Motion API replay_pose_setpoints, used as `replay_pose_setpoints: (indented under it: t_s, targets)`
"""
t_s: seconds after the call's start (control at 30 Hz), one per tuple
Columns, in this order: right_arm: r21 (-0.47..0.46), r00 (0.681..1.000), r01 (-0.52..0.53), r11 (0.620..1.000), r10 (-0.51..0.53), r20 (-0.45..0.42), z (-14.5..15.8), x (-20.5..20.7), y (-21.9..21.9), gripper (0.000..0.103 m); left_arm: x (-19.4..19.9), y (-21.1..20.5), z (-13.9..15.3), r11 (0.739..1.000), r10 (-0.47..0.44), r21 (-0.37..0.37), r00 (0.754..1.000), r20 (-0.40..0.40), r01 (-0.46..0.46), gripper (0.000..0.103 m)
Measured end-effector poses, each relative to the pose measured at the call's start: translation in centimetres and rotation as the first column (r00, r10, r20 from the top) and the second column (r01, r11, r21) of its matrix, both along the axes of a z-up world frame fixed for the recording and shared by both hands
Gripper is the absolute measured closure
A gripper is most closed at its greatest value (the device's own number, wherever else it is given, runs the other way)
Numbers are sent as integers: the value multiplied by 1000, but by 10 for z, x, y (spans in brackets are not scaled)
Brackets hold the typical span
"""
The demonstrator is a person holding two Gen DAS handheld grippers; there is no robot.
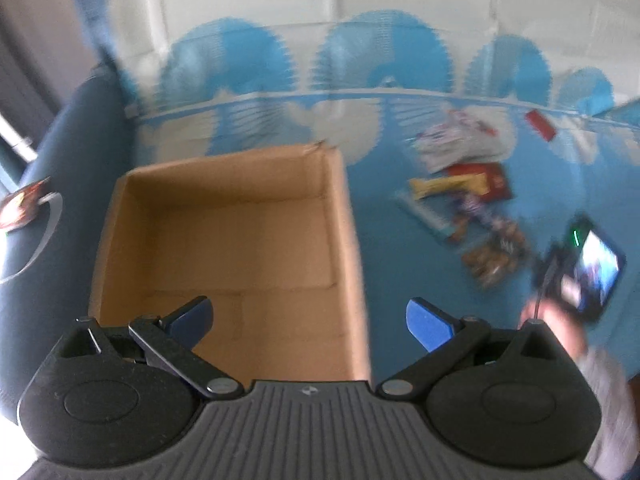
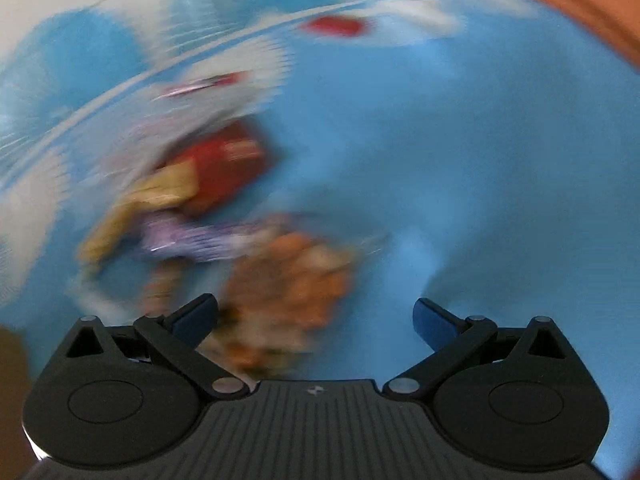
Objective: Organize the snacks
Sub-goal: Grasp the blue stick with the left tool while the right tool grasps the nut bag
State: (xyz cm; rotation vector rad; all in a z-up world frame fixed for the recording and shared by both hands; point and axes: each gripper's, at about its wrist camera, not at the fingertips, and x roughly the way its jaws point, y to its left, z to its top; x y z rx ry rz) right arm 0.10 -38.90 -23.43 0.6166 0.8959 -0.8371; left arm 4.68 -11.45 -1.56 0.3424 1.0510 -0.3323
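Blue-and-white patterned cloth covers the bench. Open brown cardboard box sits empty under our left hand-held gripper, jaws wide, holding nothing. Pile of mixed snack packets lies right of the box, apart from it. Right hand-held gripper hovers over the blurred pile, jaws wide, empty. We judge: first pick. Next: settle over 1 packet, close.
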Motion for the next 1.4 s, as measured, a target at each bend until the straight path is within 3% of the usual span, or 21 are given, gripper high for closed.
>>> replay_pose_setpoints:
  t_s: [0.1,0.2,0.3,0.37,0.47,0.63,0.73,0.83,0.97,1.03,1.3,1.33,1.37,1.4]
  targets:
    - [-75,997,77,994,-76,12,5,-40,-17,0,13,-50,-15,997,-44,-68,999,-16,43,0]
    - [-95,998,42,995,-45,-35,4,-58,-32,0,39,-102,-49,992,-51,-116,996,-76,42,0]
    - [9,989,68,998,-69,131,15,-75,-41,0,74,-142,-97,996,31,-74,990,-136,-42,0]
    - [61,984,63,996,-72,164,18,-66,-37,0,93,-156,-126,994,100,-38,985,-144,-106,0]
    - [91,979,64,994,-80,186,19,-35,-27,0,114,-166,-154,989,144,42,980,-134,-140,0]
    - [44,996,82,996,-84,35,1,18,-9,0,134,-170,-186,985,142,121,981,-130,-126,0]
    - [-78,999,16,997,-19,-42,-6,33,9,0,143,-171,-204,981,152,143,974,-170,-128,0]
    - [-95,998,-40,995,35,-52,-6,11,12,0,153,-168,-221,982,158,138,961,-226,-129,0]
    - [-123,999,32,992,-37,-39,-3,-48,4,0,163,-155,-233,980,201,70,937,-285,-188,0]
    - [-147,999,0,989,-5,-39,-6,-60,3,0,167,-154,-234,977,212,65,933,-292,-201,0]
    - [-198,997,-58,978,48,-57,-10,-48,-2,0,162,-155,-232,977,213,96,924,-316,-192,0]
    - [-206,996,-76,976,64,-68,-9,-47,-2,0,161,-155,-231,977,211,94,924,-318,-191,2]
    - [-195,995,-83,977,70,-70,-8,-46,-4,0,161,-154,-228,979,201,72,925,-321,-188,15]
    - [-174,995,-89,981,80,-57,-6,-52,-4,1,155,-155,-222,981,195,55,933,-302,-188,41]
